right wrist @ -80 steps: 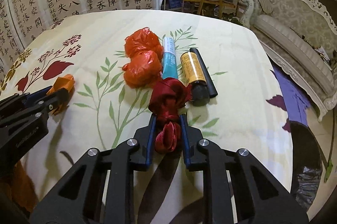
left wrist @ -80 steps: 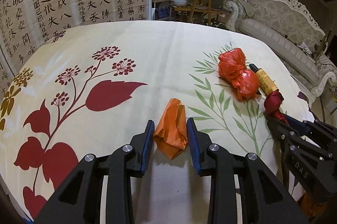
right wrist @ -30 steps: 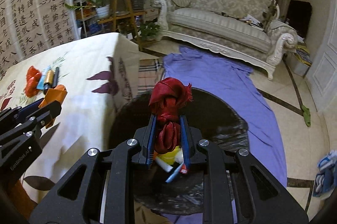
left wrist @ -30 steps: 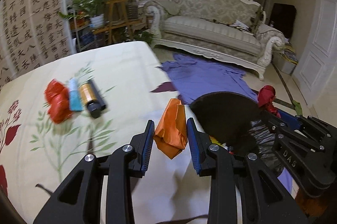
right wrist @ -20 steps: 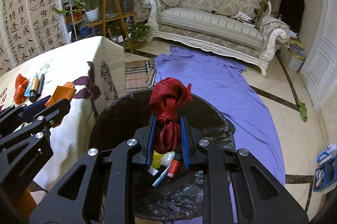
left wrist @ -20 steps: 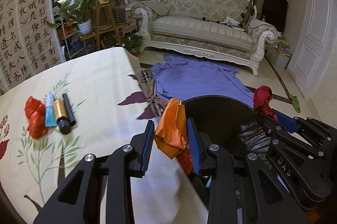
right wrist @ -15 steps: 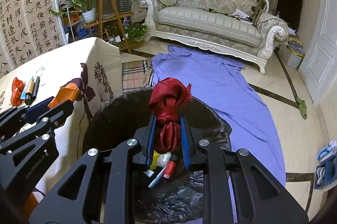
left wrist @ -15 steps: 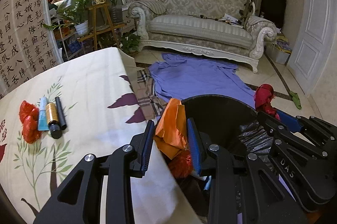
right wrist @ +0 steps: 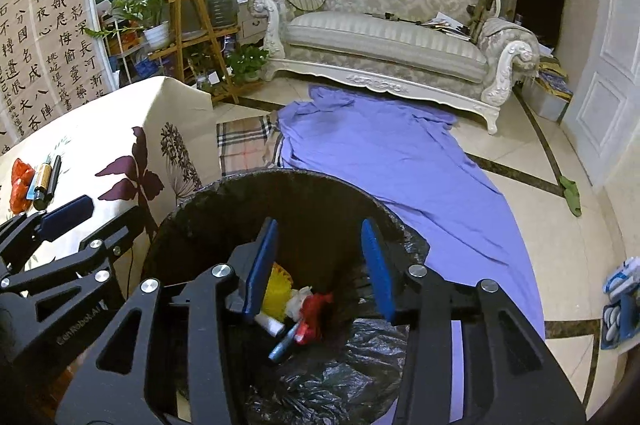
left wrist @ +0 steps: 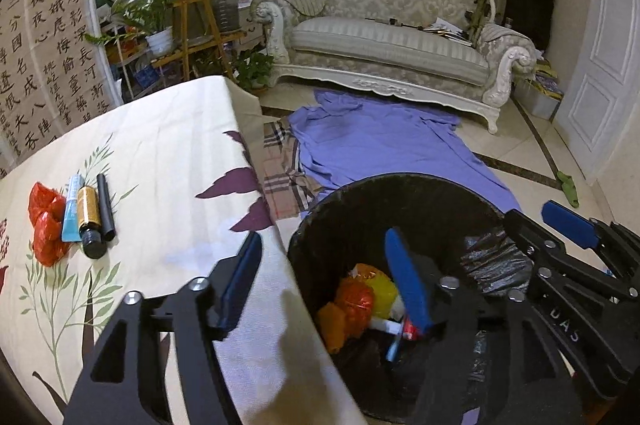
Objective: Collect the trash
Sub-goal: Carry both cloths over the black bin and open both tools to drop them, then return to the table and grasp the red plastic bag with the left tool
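**Drop done at the bin, table still has trash**

Step in hand: release over the bin (right wrist: 192,209). Both grippers sit above its black-lined mouth, and both sets of jaws have just been opening, with nothing between them now.

- Left gripper (left wrist: 320,285): jaws spread wide, empty. It straddles the near rim, one finger over the table (left wrist: 168,129) edge, the other over the bin opening.
- Right gripper (right wrist: 316,265): jaws parted to a moderate gap, empty, centred over the bin.
- An orange wad (left wrist: 332,321) lies in the bin next to yellow and orange-red bags. A red scrap (right wrist: 314,309) lies among tubes and white bits at the bottom (likely the two pieces just let go, my reading).

Pose: both grippers angle downward into the bin, side by side. In each wrist view the other gripper shows at the edge, close but not touching. No hand or sleeve visible.

Still on the table, far side from the bin: red plastic bag (left wrist: 46,225), light blue tube (left wrist: 71,211), gold bottle with black cap (left wrist: 90,217) and black stick (left wrist: 106,207), lying touching in a row.

Next move, my call: swing both grippers back over the table, jaws kept open, and line up on that row. The cylinders lie tight together, so a finger has to get between neighbours or take an end one first (the red bag is the easy pick, it squashes). Risk: round items rolling on the cloth when nudged.
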{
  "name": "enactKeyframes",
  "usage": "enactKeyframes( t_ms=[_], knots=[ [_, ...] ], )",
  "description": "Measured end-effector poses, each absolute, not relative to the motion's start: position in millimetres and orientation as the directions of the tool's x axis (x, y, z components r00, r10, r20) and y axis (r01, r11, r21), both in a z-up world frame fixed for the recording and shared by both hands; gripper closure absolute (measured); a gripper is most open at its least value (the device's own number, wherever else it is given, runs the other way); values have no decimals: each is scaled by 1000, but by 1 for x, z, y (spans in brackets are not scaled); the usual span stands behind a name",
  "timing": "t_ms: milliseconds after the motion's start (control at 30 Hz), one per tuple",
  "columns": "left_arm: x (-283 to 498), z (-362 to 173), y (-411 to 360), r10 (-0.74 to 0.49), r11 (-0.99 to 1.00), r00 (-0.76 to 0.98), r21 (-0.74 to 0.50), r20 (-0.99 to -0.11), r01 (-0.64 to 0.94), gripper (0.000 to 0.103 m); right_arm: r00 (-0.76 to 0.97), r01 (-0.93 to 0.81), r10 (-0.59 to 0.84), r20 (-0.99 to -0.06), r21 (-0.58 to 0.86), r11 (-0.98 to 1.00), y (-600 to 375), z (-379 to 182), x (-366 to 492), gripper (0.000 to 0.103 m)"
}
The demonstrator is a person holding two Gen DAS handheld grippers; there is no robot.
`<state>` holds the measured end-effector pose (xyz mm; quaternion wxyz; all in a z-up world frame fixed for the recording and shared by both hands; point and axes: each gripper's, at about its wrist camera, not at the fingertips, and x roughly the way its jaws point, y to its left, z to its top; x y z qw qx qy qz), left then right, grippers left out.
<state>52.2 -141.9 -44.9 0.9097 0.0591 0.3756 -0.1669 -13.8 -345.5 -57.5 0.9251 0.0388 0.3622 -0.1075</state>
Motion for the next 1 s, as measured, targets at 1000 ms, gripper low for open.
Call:
enactKeyframes(
  t_ms=[1000],
  knots=[
    [73,-42,35,44,999,695,14,-718,-49,31,715,-87,73,-696,15,996,-201,-52,24,55]
  ],
)
